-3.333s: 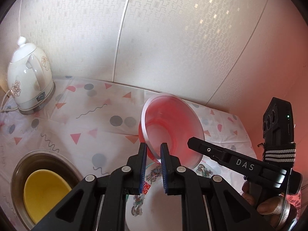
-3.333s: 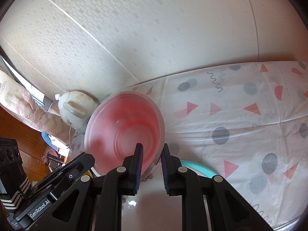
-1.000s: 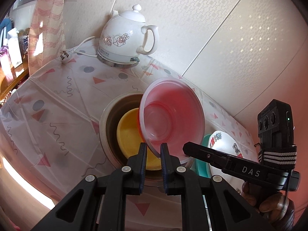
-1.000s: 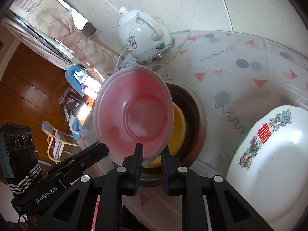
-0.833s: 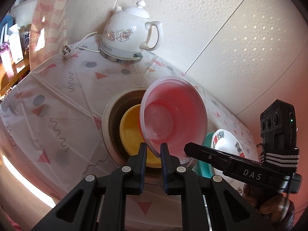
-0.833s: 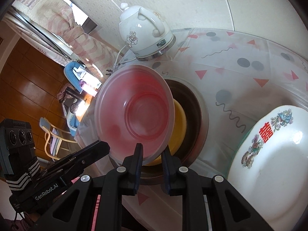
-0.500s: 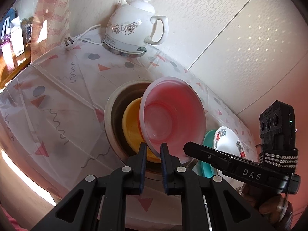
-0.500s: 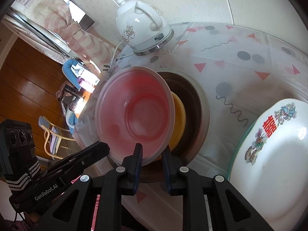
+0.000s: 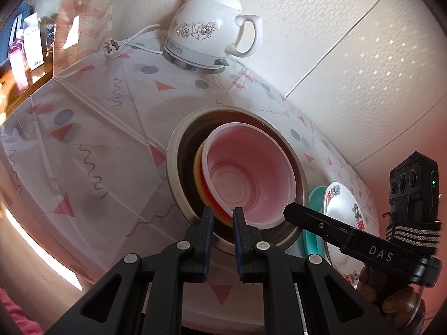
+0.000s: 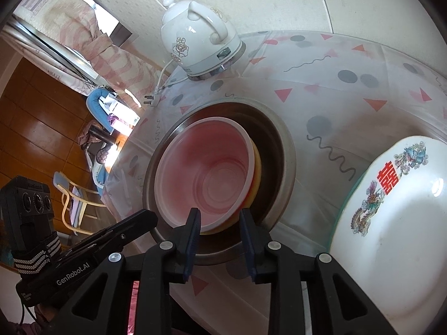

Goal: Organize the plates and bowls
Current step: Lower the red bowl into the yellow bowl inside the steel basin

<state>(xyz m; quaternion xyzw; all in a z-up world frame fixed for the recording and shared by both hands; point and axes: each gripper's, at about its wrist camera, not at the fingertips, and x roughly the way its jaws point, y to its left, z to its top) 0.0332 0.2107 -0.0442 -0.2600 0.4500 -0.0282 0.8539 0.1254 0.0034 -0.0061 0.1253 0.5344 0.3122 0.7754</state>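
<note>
A translucent pink bowl [image 9: 248, 176] [image 10: 206, 173] sits nested in a yellow bowl [image 9: 199, 178] [image 10: 257, 164], inside a wide metal basin [image 9: 173, 167] [image 10: 287, 162] on the patterned tablecloth. My left gripper [image 9: 222, 217] is at the pink bowl's near rim, shut on it with the rim pinched between its blue pads. My right gripper [image 10: 219, 220] is at the same bowl's near edge; its jaws are opening, the rim stands between them and the pads do not touch it. Each gripper's finger shows at the edge of the other's view.
A white plate with a red character [image 10: 391, 237] [image 9: 343, 212] lies on a teal plate [image 9: 315, 203] right of the basin. A white floral kettle [image 9: 209, 36] [image 10: 198, 42] stands at the back by the wall, its plug [image 9: 113, 48] loose on the cloth. The table's edge drops off to the left.
The pink bowl has gone from tilted above the basin down into the yellow bowl. The right gripper's jaws have parted off its rim; the left stays clamped.
</note>
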